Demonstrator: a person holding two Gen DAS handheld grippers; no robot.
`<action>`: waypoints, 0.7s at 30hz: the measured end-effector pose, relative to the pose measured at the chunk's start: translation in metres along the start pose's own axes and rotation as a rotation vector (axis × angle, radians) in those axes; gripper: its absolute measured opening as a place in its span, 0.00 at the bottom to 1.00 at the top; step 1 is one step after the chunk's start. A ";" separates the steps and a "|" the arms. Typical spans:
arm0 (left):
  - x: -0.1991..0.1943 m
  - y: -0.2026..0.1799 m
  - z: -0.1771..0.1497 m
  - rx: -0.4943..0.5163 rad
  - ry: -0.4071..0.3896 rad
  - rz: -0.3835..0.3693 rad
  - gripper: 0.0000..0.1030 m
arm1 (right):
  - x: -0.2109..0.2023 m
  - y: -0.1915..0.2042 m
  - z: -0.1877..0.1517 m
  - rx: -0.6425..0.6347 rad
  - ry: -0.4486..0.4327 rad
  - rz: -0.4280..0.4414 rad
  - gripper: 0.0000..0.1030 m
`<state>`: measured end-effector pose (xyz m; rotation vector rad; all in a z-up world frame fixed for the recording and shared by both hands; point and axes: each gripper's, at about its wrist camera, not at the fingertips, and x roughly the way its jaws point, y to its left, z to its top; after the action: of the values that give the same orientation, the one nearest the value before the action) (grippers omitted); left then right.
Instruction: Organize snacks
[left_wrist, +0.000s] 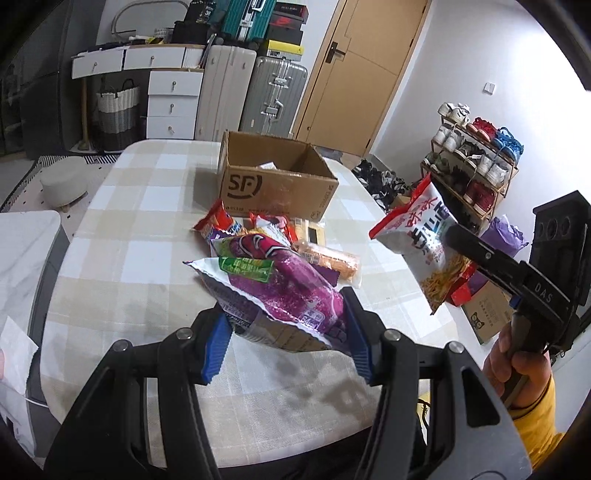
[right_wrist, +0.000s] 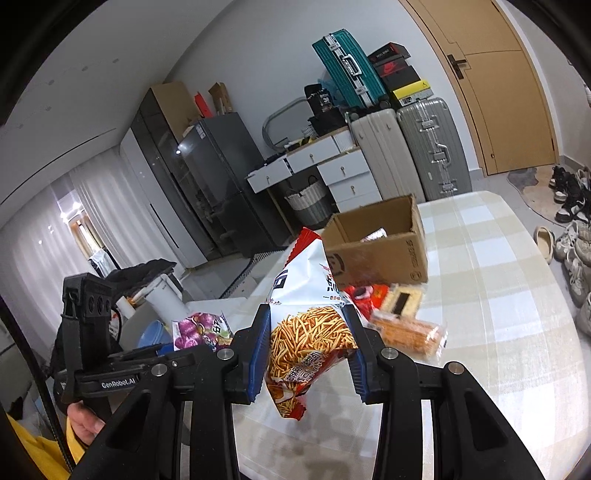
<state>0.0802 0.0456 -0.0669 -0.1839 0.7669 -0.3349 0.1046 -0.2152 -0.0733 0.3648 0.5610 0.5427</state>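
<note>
Two grippers showing: left gripper (left_wrist: 286, 339) and right gripper (right_wrist: 306, 350), each w/ two blue-padded fingers (left_wrist: 215, 347). One snack bag sitting in each: one purple bag (left_wrist: 280, 288), one white-and-red bag of fried sticks (right_wrist: 310, 325). One open cardboard box (left_wrist: 275, 184) standing on the tabletop (left_wrist: 122, 251). Approx. five or six more snack packs lying in a pile (left_wrist: 258, 232) before the box; overlapping, so exact no. is unclear. Three suitcases (left_wrist: 275, 92) standing or lying behind. One door (left_wrist: 360, 70).

Even, soft indoor light — strong fisheye bending and black corners, slight blur on the nearest snacks.
</note>
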 end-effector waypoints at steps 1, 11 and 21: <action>-0.004 0.000 0.001 0.003 -0.005 0.001 0.51 | -0.001 0.002 0.003 -0.003 -0.004 0.001 0.37; -0.022 -0.001 0.007 0.013 -0.012 0.013 0.51 | 0.010 0.005 0.024 -0.003 0.004 0.035 0.37; -0.028 -0.010 0.057 0.037 -0.060 0.016 0.51 | 0.027 0.011 0.094 -0.047 -0.028 0.074 0.37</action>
<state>0.0997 0.0489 -0.0060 -0.1526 0.7018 -0.3263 0.1747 -0.2072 -0.0050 0.3492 0.5081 0.6204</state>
